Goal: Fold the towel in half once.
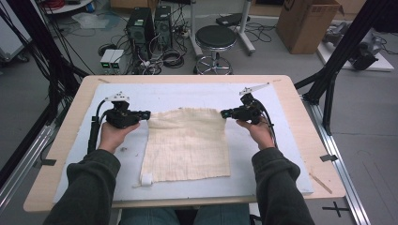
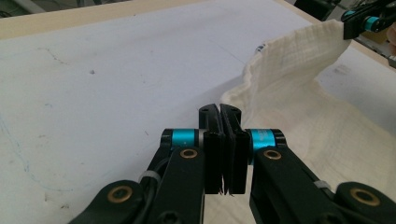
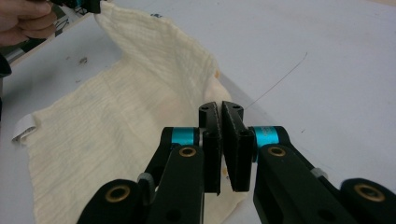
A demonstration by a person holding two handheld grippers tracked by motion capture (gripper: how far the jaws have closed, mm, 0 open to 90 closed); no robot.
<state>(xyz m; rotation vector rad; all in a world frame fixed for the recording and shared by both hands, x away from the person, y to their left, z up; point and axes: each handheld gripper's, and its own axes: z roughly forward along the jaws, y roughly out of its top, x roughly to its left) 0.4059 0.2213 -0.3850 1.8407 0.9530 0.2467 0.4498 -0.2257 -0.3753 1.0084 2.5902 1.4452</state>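
Note:
A cream woven cloth (image 1: 187, 145) lies spread on the white mat (image 1: 187, 93), its two far corners lifted. My left gripper (image 1: 146, 114) is shut on the cloth's far left corner. My right gripper (image 1: 225, 113) is shut on the far right corner. In the left gripper view the closed gripper (image 2: 219, 112) pinches the cloth (image 2: 299, 107) edge, and the cloth rises to the other gripper (image 2: 369, 21) at top right. In the right gripper view the gripper (image 3: 219, 109) clamps the cloth (image 3: 121, 116), which runs up to the other gripper at top left, beside the hand (image 3: 25, 21). A white tag (image 1: 146, 179) sits at the near left corner.
The mat covers a wooden table (image 1: 61, 140). A thin wooden stick (image 1: 320, 182) lies near the table's right front edge. Beyond the table stand a black stool (image 1: 215, 40), computer towers (image 1: 141, 28), cables and a cardboard box (image 1: 307, 21) on the floor.

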